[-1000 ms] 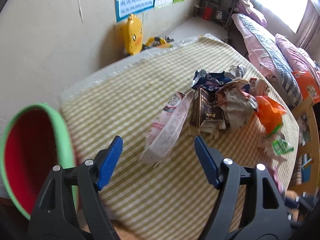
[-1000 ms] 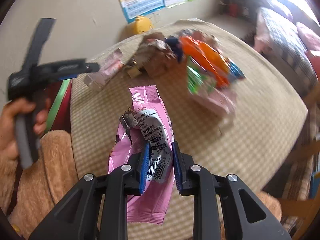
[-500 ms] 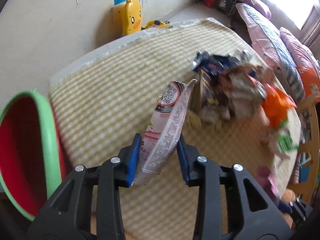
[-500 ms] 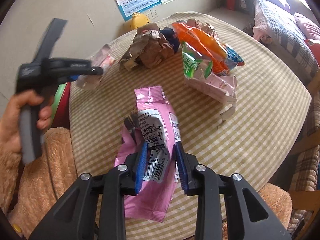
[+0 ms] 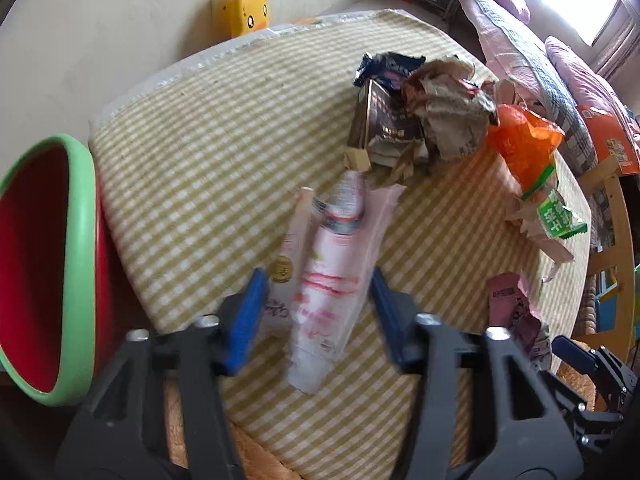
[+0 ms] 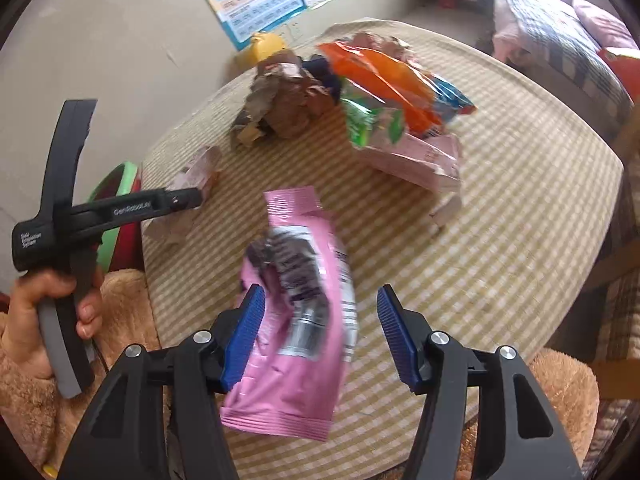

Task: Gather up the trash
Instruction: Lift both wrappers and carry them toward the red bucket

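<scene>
Jaws of both grippers parted, just opening, tilted steeply down, wrappers loose between them.

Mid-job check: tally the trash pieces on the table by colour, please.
Pink: 3 (pale wrapper, pink pouch, pale carton)
Blue: 2 (dark blue wrapper, light blue wrapper)
Brown: 2 (dark box, crumpled paper)
Orange: 1 (orange bag)
Green: 1 (green wrapper)
Total: 9 visible; the heap may hide more.
</scene>
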Action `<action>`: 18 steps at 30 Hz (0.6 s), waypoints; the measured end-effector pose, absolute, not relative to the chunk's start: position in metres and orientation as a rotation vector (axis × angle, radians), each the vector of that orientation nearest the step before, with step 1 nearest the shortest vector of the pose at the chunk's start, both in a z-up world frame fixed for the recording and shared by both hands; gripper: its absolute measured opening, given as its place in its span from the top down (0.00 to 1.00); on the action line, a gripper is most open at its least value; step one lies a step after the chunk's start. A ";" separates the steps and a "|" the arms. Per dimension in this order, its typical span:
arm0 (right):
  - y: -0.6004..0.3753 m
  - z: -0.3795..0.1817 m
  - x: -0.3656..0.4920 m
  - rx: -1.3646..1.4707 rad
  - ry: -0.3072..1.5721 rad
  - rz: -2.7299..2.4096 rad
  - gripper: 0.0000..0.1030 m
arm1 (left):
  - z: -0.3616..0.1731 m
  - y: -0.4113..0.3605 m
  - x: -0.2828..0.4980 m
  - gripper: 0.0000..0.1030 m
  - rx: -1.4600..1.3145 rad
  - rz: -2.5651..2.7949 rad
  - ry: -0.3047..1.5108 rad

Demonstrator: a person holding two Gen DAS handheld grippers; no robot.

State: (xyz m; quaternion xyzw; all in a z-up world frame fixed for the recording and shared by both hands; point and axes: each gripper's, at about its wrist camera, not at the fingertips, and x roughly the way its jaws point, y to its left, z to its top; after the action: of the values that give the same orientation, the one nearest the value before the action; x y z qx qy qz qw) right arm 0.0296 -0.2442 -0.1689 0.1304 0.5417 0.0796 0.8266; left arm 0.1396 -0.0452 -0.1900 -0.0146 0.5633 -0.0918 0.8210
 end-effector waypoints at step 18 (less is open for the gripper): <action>-0.238 -0.178 0.021 0.355 1.241 0.193 0.52 | -0.084 -0.019 0.079 0.64 -0.049 -0.135 0.896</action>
State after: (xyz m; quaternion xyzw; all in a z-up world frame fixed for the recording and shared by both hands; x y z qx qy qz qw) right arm 0.0212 -0.2377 -0.1781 0.1651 0.5774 0.0897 0.7945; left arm 0.0791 -0.0186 -0.0843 -0.0238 0.4328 -0.0653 0.8988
